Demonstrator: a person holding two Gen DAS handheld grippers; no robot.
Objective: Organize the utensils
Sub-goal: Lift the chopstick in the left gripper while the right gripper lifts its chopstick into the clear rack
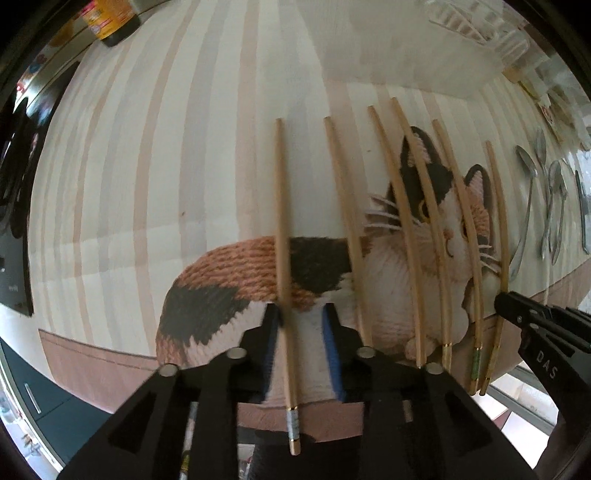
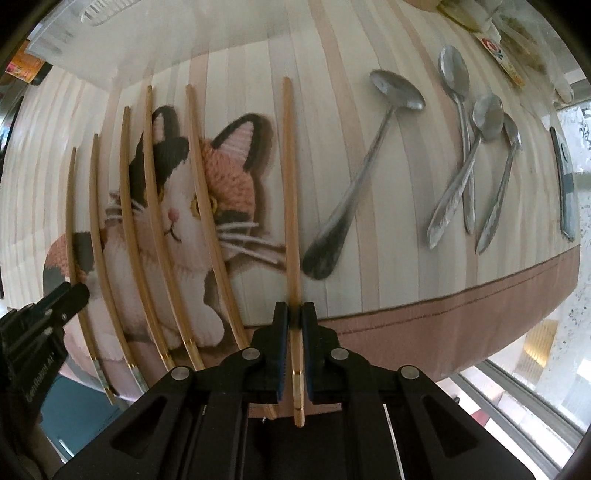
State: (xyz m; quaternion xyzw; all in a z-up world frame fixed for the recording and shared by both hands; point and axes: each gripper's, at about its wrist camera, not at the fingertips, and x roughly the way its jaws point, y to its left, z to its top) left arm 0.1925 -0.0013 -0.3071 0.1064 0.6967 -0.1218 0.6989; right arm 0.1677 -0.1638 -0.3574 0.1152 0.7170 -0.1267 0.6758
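Chopsticks fanned in a loose row across cat-print cloth [image 2: 406, 314] on counter, tips away, banded ends hanging past near edge. Spoons [image 2: 469, 155] grouped to right side, two crossed, one larger spoon [image 2: 365, 166] lying apart nearer the chopsticks; sorted by kind, judging from layout, but not yet squared up or paired. Left gripper [image 1: 301, 314] pointing down over leftmost chopstick [image 1: 282, 221], fingers parted, stick resting against one pad only, not pinched. Right gripper [image 2: 294, 314] pinched tight on rightmost chopstick [image 2: 290, 184], which stands apart from the other five. Left to do, probably: even out spacing, straighten crossed spoons. No tray, holder or drawer identifiable; only a clear ribbed plastic thing [image 1: 476, 22] at far edge, contents impossible to make out.
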